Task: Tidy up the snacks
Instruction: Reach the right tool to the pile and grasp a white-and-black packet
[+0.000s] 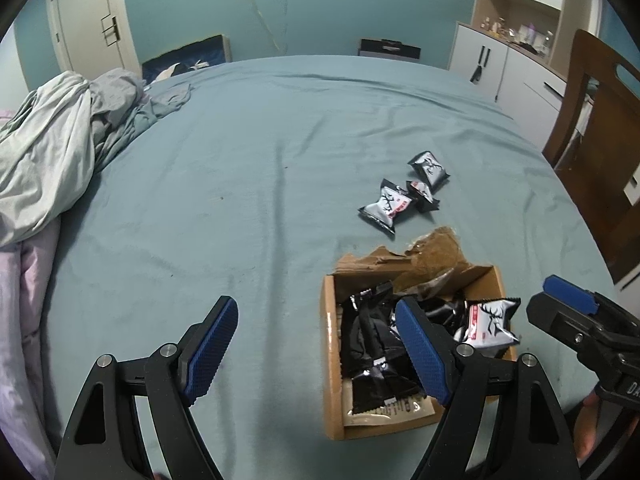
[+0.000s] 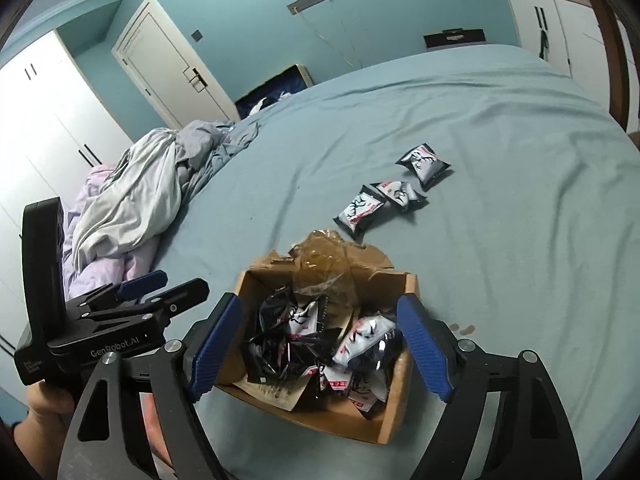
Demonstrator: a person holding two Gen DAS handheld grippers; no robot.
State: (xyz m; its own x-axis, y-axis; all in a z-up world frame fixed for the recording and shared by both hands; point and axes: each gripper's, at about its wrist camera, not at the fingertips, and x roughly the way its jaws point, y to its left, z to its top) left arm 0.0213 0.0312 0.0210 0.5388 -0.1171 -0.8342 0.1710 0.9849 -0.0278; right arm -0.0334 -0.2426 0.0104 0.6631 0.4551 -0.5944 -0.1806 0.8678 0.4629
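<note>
Left wrist view: the black left gripper with blue ribbed pads (image 1: 320,356) stands low in the frame, jaws apart and empty, nothing between them but the teal bed sheet (image 1: 248,184). Its right-hand pad overlaps the near left part of an open brown cardboard box with a torn flap (image 1: 334,396), lower right of centre. The box holds a heap of black and silver foil snack packets (image 1: 376,356). Three loose silver-and-black snack packets (image 1: 404,196) lie on the sheet beyond the box, touching or nearly so. A crumpled grey and lilac bedding pile (image 1: 52,160) occupies the left edge.

Right wrist view: the matching right gripper (image 2: 320,354) is held above the box (image 2: 394,412), jaws spread wide to either side of the packets inside (image 2: 320,348), pads pressing on none. The left gripper (image 2: 160,296) shows at lower left, carried by a hand (image 2: 44,404).
</note>
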